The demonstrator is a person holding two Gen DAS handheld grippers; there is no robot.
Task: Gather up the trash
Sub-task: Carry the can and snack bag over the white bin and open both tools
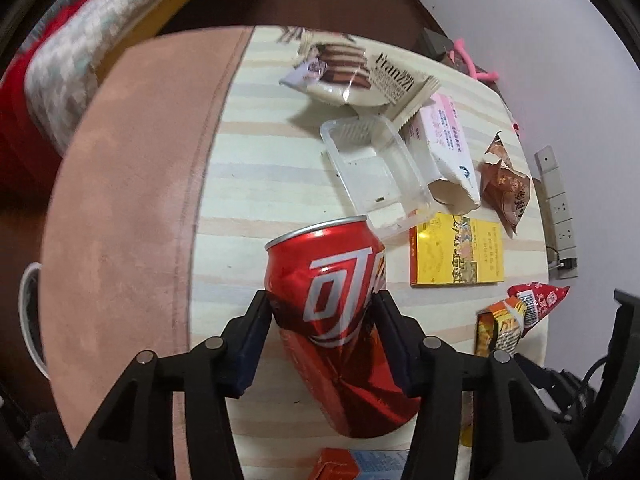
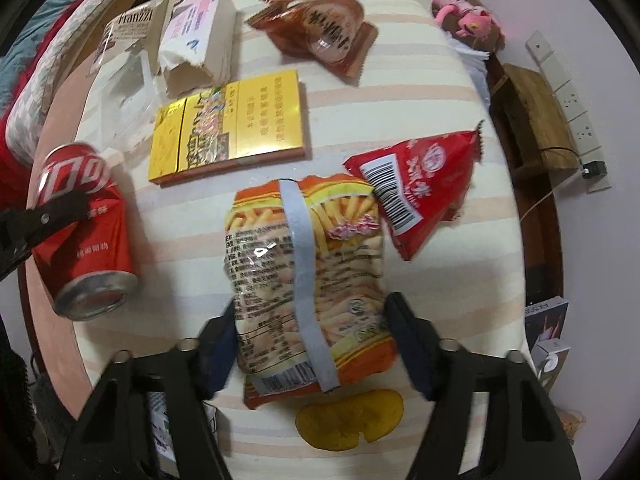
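My left gripper [image 1: 324, 312] is shut on a dented red cola can [image 1: 336, 312], one finger against each side. The can also shows at the left of the right wrist view [image 2: 86, 228], with a left finger across it. My right gripper [image 2: 310, 334] is open, its fingers on either side of an orange snack bag [image 2: 308, 276] lying on the striped tablecloth [image 2: 440, 272]. A red snack packet [image 2: 420, 188] overlaps the bag's upper right corner. A yellow box [image 2: 232, 128], a brown wrapper [image 2: 320, 28], a torn white box [image 2: 200, 44] and a clear plastic tray [image 1: 376, 176] lie farther off.
A Franzzi biscuit wrapper [image 1: 352, 76] lies at the table's far side. A yellow peel-like scrap [image 2: 348, 420] lies below the orange bag. A pink cloth [image 1: 128, 208] covers the table's left part. A power strip [image 1: 558, 208] and wooden stool [image 2: 532, 116] stand at the right.
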